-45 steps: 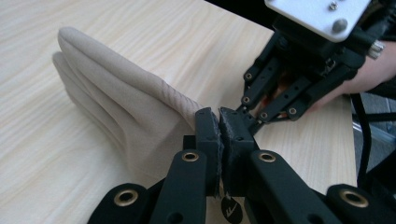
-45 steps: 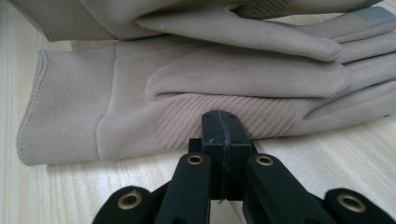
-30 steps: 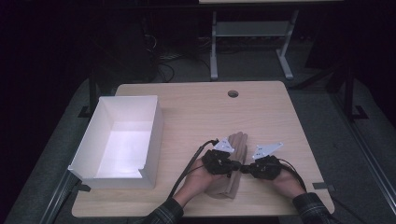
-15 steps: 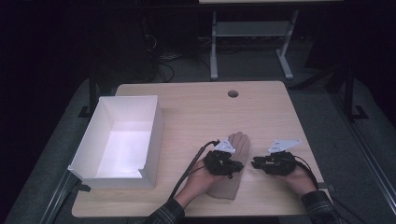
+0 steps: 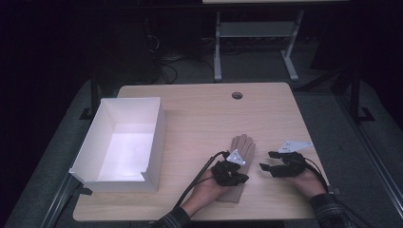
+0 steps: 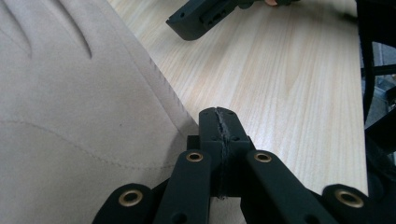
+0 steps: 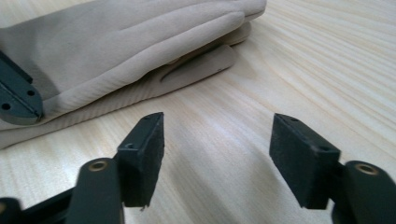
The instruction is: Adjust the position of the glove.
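- A beige glove point(image 5: 241, 151) is seen lying flat on the wooden counter point(image 5: 199, 118), toward the near right part, fingers pointing away from the person; in the right gripper view a second layer is seen beneath it, possibly a second glove, though that cannot be told for sure.
- The left gripper point(image 6: 219, 122) is seen with its jaws pressed together at the glove's edge; whether any fabric is pinched between them cannot be told, as the tips seem to sit just beside the hem.
- The right gripper point(image 7: 224, 156) is held just beside the glove, its jaws apart after having just been opening, with bare wood between them.
- A slip is judged likely if the left jaws have caught only the hem: the glove could drop away when lifted.
- If two layers are present, only the upper one might be dragged, leaving the lower behind.
- A white open box point(image 5: 157, 124) stands at the counter's left, well apart from the glove; nothing is seen inside it.
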A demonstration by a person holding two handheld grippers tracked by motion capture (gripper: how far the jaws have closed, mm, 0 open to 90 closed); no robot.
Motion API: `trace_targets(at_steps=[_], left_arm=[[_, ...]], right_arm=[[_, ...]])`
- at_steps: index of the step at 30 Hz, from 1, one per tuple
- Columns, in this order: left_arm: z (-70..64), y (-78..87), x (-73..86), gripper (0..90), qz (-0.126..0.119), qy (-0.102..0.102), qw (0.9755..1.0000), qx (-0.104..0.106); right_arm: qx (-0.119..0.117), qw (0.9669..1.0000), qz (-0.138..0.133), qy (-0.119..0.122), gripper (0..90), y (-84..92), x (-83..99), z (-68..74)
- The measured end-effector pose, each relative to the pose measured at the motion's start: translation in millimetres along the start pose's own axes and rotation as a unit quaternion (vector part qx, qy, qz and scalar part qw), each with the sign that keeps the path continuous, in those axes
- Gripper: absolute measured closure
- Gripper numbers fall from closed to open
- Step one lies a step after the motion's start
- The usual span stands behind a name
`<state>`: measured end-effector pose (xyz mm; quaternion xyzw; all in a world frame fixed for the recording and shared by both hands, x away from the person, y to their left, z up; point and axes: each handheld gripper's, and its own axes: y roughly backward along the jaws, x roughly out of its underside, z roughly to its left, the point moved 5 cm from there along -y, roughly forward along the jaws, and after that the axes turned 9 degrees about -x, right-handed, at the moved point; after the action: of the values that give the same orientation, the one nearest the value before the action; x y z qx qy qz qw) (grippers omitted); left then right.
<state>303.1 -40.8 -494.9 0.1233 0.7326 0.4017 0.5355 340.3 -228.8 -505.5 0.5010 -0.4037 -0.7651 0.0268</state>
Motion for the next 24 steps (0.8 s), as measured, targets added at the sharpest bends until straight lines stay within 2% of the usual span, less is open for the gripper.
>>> trace_targets(at_steps=[2,10,15,19,21,23,24], left_arm=[[1.2,1.1,1.3,89.7,0.004,-0.005,1.0,-0.003],[14.1,13.5,10.4,89.8,0.01,-0.001,0.9997,-0.021],[22.6,19.9,14.3,89.8,0.008,0.006,0.9993,-0.035],[30.7,26.2,17.7,89.8,0.017,-0.005,0.9986,-0.05],[35.1,29.1,19.6,89.8,0.019,-0.004,0.9983,-0.055],[38.7,31.4,20.7,89.7,0.015,0.006,0.998,-0.06],[41.9,33.6,21.8,89.7,0.019,0.001,0.9977,-0.064]], right_arm=[[0.004,1.0,0.002,-0.003,30.9,-0.7,0.5,-0.4],[0.026,0.9996,0.007,-0.005,22.9,-1.3,3.0,-5.1],[0.028,0.9995,0.006,-0.013,21.1,-0.9,3.8,-6.8],[0.031,0.9994,0.009,-0.012,20.2,-1.7,5.0,-7.9],[0.031,0.9994,0.01,-0.011,19.7,-2.2,5.7,-8.0],[0.03,0.9994,0.013,-0.013,19.7,-3.2,6.4,-7.8],[0.03,0.9994,0.015,-0.013,19.3,-4.0,6.8,-7.8]])
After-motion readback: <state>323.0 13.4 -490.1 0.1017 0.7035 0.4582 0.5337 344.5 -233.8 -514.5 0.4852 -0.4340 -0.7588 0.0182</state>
